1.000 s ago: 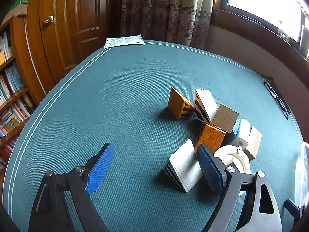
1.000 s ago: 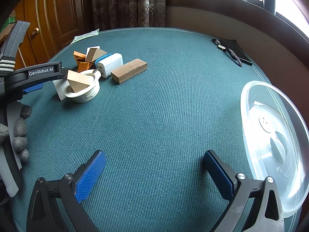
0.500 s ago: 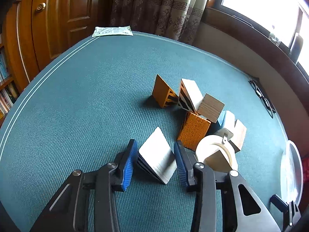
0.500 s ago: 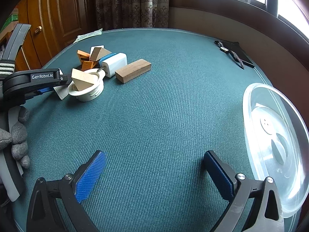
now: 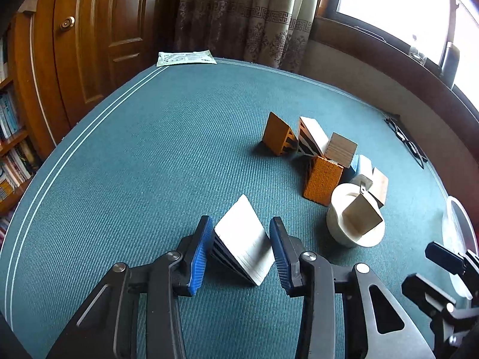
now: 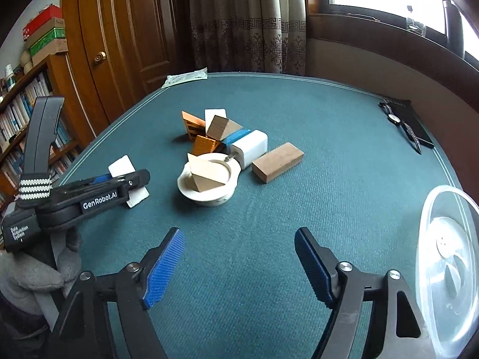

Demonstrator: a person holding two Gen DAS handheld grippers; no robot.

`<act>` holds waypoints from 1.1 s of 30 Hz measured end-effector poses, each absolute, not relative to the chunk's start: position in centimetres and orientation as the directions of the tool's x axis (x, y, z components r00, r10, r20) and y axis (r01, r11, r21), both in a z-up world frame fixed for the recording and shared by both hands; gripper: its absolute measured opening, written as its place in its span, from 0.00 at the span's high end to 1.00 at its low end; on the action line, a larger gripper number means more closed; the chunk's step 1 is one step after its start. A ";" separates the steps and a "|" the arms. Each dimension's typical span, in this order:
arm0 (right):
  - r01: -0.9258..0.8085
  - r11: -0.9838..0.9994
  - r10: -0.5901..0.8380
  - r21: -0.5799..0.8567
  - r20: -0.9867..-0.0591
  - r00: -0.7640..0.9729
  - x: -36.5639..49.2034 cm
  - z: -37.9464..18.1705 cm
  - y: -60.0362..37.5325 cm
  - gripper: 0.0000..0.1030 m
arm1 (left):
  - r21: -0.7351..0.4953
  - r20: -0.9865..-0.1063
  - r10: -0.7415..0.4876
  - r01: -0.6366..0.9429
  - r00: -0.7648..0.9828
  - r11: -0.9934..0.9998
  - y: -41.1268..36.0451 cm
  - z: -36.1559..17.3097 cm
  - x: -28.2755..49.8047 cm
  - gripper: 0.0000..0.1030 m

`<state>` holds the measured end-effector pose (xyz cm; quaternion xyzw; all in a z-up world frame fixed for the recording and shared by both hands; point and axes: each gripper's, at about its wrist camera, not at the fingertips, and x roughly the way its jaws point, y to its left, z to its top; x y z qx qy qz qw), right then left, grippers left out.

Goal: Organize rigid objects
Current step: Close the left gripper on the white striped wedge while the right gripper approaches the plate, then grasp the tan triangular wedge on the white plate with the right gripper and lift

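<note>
White wedge block (image 5: 244, 240) is sitting clamped in the left gripper (image 5: 239, 251); clear plastic bowl (image 6: 449, 272) (far right) is lying nearer the empty, closing right gripper (image 6: 239, 264).

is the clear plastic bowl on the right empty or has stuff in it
Empty: the clear bowl shows only its own moulded base, and the blocks sit apart on the green cloth.
</note>
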<state>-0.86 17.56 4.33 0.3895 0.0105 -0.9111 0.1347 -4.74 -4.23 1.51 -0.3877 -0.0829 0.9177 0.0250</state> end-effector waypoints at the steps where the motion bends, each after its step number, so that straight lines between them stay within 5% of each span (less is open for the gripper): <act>1: 0.262 -0.960 -0.254 0.102 -0.712 -0.655 -1.3 4.4 17.3 0.34 | -0.169 -0.706 0.107 0.020 -0.700 -0.985 -4.3 1.5 -4.6 0.60; 13: 0.296 -0.934 -0.346 0.199 -0.711 -0.612 -5.3 4.5 14.3 0.61 | -0.205 -0.704 0.128 0.028 -0.699 -0.978 -4.9 1.3 -4.5 0.60; 33: 0.294 -0.944 -0.312 0.149 -0.691 -0.652 -5.2 5.2 14.0 0.88 | -0.261 -0.690 0.174 0.017 -0.703 -0.965 -4.9 1.3 -4.4 0.60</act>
